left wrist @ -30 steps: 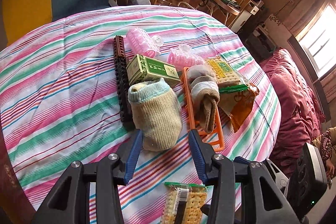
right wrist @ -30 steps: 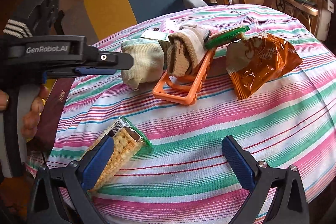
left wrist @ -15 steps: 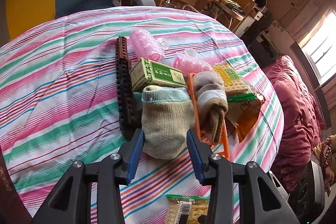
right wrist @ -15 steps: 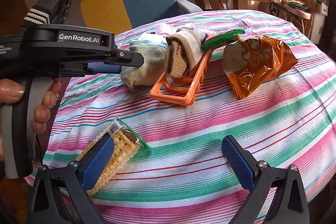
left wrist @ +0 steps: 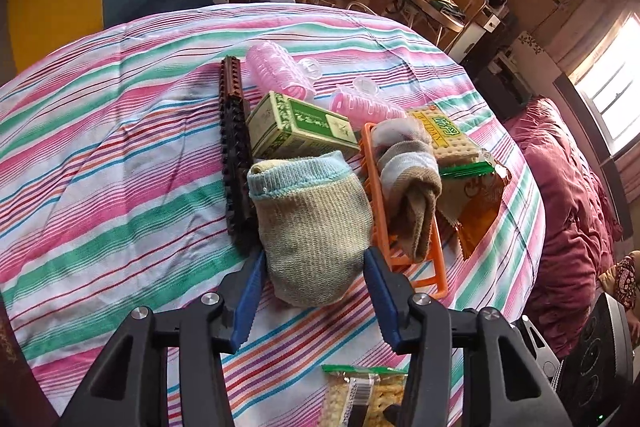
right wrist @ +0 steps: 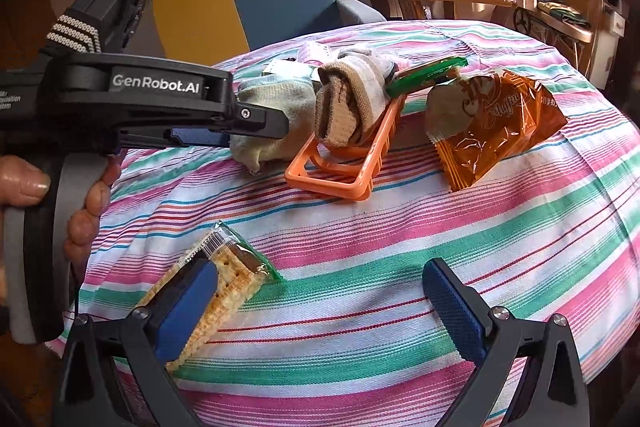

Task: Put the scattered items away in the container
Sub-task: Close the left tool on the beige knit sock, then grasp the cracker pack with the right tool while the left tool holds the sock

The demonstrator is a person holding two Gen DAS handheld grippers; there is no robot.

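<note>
A beige sock with a pale blue cuff (left wrist: 312, 227) lies on the striped tablecloth beside an orange tray (left wrist: 436, 267). My left gripper (left wrist: 314, 263) has its blue pads on either side of the sock's toe end. Its jaws are opening and do not press on the sock. From the right wrist view that gripper (right wrist: 260, 119) reaches in from the left, held by a hand, with the sock (right wrist: 276, 107) at its tip. A rolled brown and white sock (right wrist: 352, 99) lies in the tray (right wrist: 332, 183). My right gripper (right wrist: 320, 291) stands open over the cloth, its left finger over a cracker packet (right wrist: 236, 279).
A green box (left wrist: 300, 127), two pink hair rollers (left wrist: 276, 67), a dark brown toothed strip (left wrist: 234, 131), a second cracker packet (left wrist: 448, 139) and an orange snack bag (right wrist: 492, 123) lie around the tray. A blue and yellow chair stands behind the round table; the table edge drops off on the right.
My left gripper has moved forward over the beige sock, so its toe now sits between the fingers, and the jaws have widened. The right gripper has stayed put.
</note>
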